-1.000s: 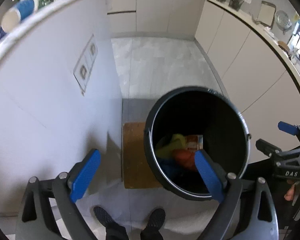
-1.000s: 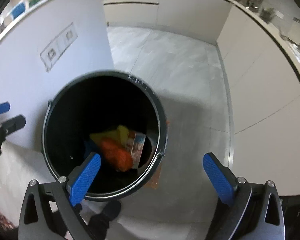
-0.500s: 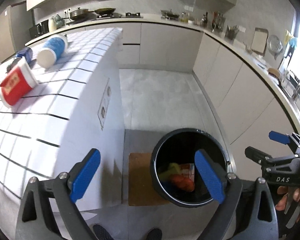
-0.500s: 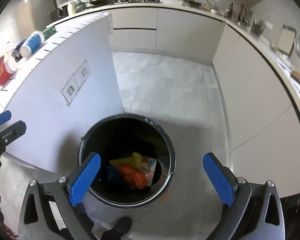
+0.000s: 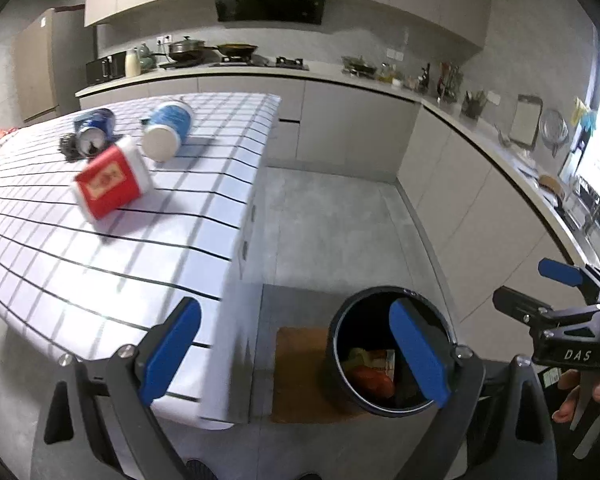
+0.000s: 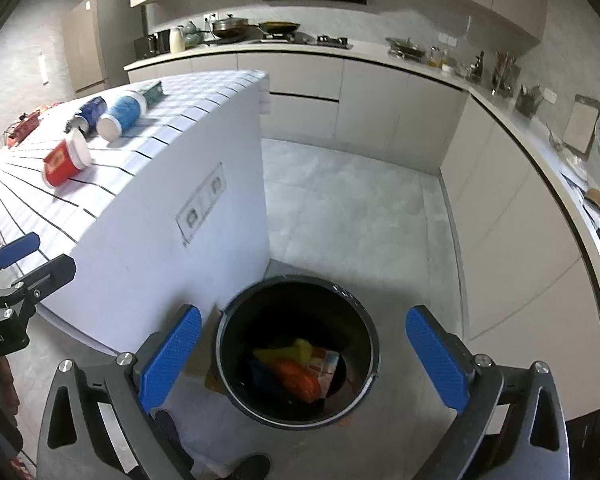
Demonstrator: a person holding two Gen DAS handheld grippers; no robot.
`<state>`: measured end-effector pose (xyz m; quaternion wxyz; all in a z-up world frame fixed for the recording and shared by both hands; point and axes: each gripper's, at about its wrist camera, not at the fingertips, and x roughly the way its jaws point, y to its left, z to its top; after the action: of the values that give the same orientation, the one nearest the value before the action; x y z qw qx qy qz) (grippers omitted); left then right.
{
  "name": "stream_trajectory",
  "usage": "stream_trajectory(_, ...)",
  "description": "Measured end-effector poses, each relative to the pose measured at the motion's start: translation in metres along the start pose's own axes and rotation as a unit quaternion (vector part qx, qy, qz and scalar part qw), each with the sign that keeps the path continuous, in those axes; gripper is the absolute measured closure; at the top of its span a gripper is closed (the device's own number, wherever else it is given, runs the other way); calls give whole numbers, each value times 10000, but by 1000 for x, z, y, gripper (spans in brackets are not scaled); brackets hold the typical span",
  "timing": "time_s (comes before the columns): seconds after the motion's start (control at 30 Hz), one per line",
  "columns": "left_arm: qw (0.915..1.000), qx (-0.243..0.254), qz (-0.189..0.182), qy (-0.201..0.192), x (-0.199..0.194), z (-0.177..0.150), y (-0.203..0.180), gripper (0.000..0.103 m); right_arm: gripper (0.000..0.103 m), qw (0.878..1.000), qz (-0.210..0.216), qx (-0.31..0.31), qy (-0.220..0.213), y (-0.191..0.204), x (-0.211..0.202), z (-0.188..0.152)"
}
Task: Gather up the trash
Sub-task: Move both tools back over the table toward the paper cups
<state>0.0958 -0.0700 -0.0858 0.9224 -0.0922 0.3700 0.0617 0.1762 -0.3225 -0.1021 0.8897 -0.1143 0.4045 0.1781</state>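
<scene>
A black trash bin (image 5: 340,344) (image 6: 296,296) stands on the floor beside the island, with orange, yellow and blue trash inside. On the checked island top (image 5: 60,240) lie a red cup (image 5: 110,182) (image 6: 66,162), a blue and white cup (image 5: 167,130) (image 6: 122,114) and a blue can (image 5: 94,130) (image 6: 89,112). My left gripper (image 5: 296,348) is open and empty, high above the island's edge and the bin. My right gripper (image 6: 300,356) is open and empty above the bin; it also shows in the left wrist view (image 5: 540,288).
A brown mat (image 5: 296,372) lies under the bin. Grey cabinets and a cluttered counter (image 6: 540,128) run along the back and right walls. The island's side wall (image 6: 180,216) carries two sockets. Grey floor (image 6: 348,208) lies beyond the bin.
Both grippers have risen and tilted up away from the bin. The island top with the cups and can has come into view. Both stay open and empty.
</scene>
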Motion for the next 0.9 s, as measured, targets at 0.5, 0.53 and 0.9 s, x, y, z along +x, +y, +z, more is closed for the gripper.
stream_trajectory(0.5,9975,-318,421,-467,-20,26,102,7,0,9984,279,-287,-402,87,-9,46)
stream_trajectory(0.53,9973,-333,440,-480,-19,29,109,7,0,9983,280,-314,-415,95,-8,50)
stream_trajectory(0.9,9975,-318,484,-402,14,54,173,7,0,9989,127,-278,-360,141,19,85)
